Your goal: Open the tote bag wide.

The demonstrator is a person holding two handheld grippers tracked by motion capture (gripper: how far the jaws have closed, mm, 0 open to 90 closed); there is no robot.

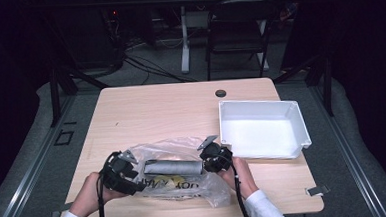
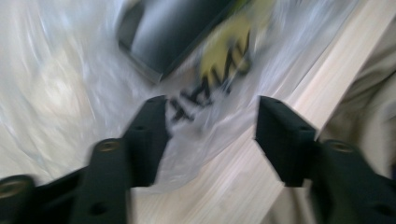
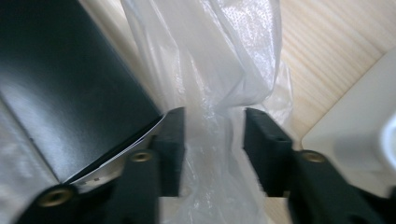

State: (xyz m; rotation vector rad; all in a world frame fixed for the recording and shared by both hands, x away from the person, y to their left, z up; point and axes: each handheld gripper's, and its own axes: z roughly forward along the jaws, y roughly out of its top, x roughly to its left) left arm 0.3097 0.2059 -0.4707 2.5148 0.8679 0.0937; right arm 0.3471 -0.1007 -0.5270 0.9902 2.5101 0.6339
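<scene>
Both grippers are working the plastic bag on the counter, dark roll lying inside. Left gripper is standing half-open, gripping nothing; right gripper is straddling loose film, unpinched. Next, probably: pinching firmly, freeing the roll.

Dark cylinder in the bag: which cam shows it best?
High view: the whole dark cylinder lies in the plastic bag, end to end. Right gripper view gives a sharp close-up of one side; left gripper view shows a blurred end.
</scene>
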